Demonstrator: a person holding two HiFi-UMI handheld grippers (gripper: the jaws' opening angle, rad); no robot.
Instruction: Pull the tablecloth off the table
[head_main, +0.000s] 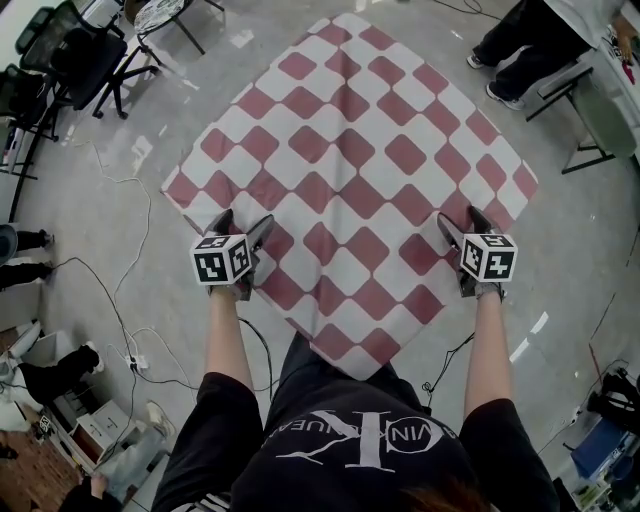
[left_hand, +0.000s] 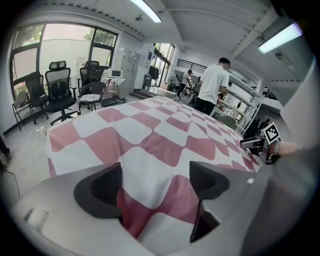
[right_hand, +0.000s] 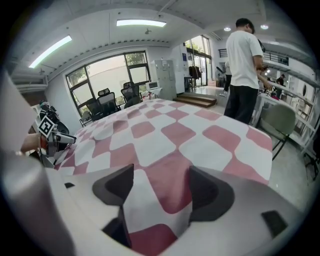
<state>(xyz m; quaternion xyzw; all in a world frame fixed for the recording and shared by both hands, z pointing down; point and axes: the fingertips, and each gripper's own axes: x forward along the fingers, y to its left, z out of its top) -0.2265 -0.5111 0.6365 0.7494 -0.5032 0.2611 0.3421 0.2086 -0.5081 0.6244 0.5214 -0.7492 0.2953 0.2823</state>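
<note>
we have the left gripper (head_main: 245, 222) and right gripper (head_main: 460, 220) down on the near part of the tablecloth (head_main: 350, 150), which lies spread over the worktop. both pairs of jaws stand spread with cloth between them, not yet pinching. the next move, we judge, is to close each on a fold, then draw back together.

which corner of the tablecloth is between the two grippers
The corner of the tablecloth pointing at the person; the other three lie left, right and far.

The tablecloth (head_main: 350, 170) is matt cloth, smooth with a few soft folds; the floor (head_main: 565, 300) is hard and glossy
</note>
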